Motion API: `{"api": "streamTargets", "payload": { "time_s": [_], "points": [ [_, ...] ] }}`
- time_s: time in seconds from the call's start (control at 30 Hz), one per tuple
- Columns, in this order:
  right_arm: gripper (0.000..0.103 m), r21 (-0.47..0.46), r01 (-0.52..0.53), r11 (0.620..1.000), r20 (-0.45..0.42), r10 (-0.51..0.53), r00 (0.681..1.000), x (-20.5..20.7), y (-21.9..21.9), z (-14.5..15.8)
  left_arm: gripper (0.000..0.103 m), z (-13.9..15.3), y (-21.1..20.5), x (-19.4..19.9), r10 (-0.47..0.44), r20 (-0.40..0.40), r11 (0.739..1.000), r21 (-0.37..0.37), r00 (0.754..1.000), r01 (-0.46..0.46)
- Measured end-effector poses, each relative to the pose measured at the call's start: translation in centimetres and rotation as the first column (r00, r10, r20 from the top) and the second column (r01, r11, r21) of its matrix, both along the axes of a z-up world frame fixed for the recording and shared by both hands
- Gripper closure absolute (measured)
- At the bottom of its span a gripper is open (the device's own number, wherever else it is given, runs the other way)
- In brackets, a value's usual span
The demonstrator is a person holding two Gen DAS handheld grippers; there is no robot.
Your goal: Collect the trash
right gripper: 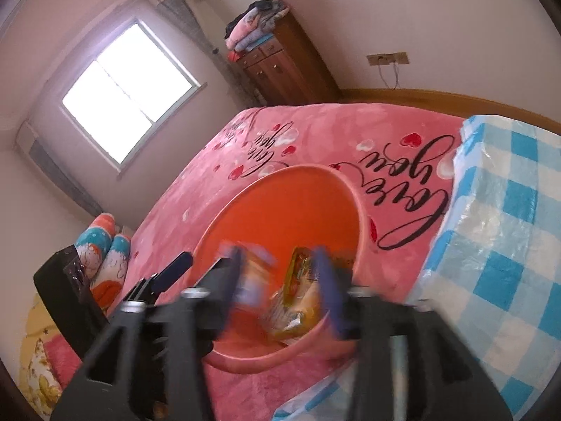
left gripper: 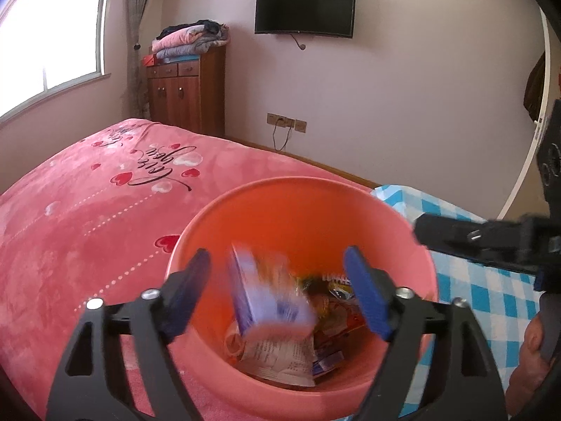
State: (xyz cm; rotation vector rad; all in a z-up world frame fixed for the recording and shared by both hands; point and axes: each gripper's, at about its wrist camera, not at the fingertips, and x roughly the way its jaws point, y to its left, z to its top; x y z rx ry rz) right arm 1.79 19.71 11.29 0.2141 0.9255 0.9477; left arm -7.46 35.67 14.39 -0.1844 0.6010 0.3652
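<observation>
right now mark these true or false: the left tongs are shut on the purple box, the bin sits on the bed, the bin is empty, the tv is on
1. The left tongs are shut on the purple box. False: they are open, and the blurred box is between them, untouched.
2. The bin sits on the pink bed. True.
3. The bin is empty. False: wrappers lie inside.
4. The tv is on. False: its screen is dark.

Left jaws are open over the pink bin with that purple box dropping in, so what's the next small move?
Probably lift the left gripper back from the bin: its jaws stand open and the purple box, blurred, sits apart from both fingers above the wrappers inside, so nothing looks left to release.
</observation>
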Motion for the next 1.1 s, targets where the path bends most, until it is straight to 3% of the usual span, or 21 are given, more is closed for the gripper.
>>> {"api": "streamTargets", "payload": {
  "time_s": [0.2, 0.63, 1.1],
  "points": [
    [0.022, -0.046, 0.09, 0.995, 0.097, -0.085, 0.992, -1.0, -2.7, 0.2, 0.014, -0.1, -0.1, 0.0, 0.024, -0.001, 1.0, 0.005, 1.0, -0.024],
    [0.014, -0.139, 0.244, 0.96, 0.276, -0.199, 0.94, -4.0, -7.3, -0.7, 0.008, 0.4, -2.2, -0.3, 0.028, 0.012, 0.999, 0.042, 1.0, -0.028],
    [0.014, -0.173, 0.373, 0.912, 0.344, -0.299, 0.89, -5.6, -12.4, -1.8, 0.008, 1.0, -6.3, -0.4, -0.027, 0.02, 0.998, 0.058, 0.999, 0.026]
  ]
}}
